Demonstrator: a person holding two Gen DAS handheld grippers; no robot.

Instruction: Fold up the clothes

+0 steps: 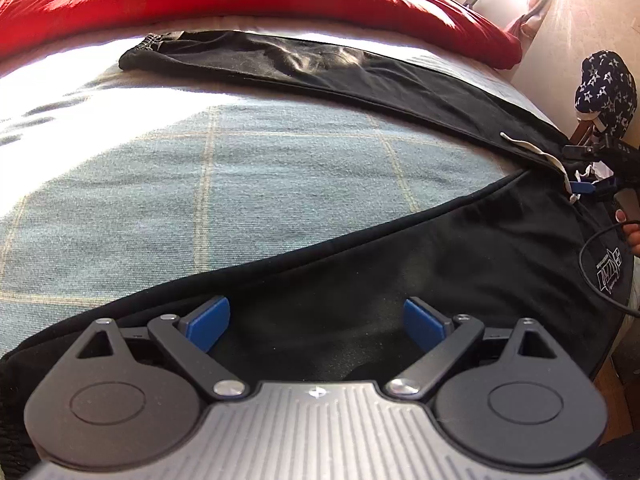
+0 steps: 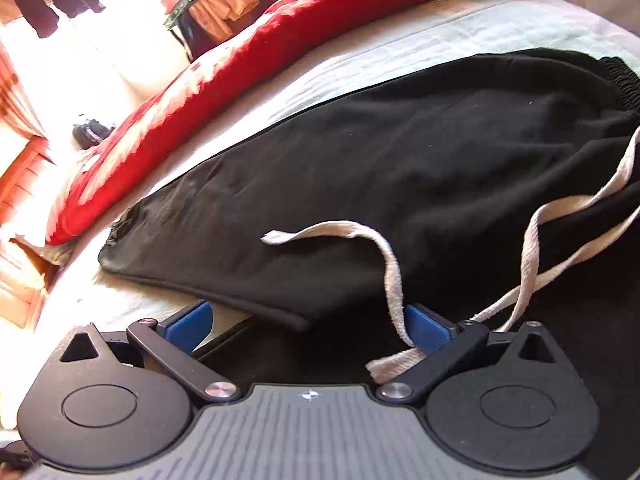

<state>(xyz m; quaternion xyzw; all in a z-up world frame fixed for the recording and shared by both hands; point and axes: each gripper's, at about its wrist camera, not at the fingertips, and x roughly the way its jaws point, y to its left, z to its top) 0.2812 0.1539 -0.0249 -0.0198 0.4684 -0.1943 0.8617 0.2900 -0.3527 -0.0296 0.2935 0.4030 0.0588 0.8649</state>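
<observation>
- My left gripper (image 1: 316, 326) hangs low over the near leg of the black trousers (image 1: 460, 248), its blue fingers (image 1: 210, 322) spread wide with only dark cloth between them; it grips nothing.
- My right gripper (image 2: 308, 326) is also wide open. Its right blue finger (image 2: 426, 328) has the white drawstring (image 2: 390, 272) draped across it, but the jaws are not closed on the cord or on the fabric.
- The trousers lie on the bed cover (image 1: 200, 184), a pale blue-green weave with thin tan lines, spread in a V: one leg runs away toward the far side, the other comes down under my left gripper, and bare cover shows between them.
- In the left wrist view the right gripper (image 1: 588, 186) sits at the waist end of the trousers, where the two legs meet, with a bit of the hand (image 1: 630, 228) that holds it at the frame's edge.
- From the right wrist view the far leg stretches out flat to its gathered cuff (image 2: 120, 228), and the elastic waistband (image 2: 624, 80) bunches at the upper right.
- A red blanket (image 2: 248, 64) lies rumpled along the far edge of the bed, beyond the trousers and apart from them.
- A white printed logo (image 1: 608, 272) shows on the trousers near the waist.
</observation>
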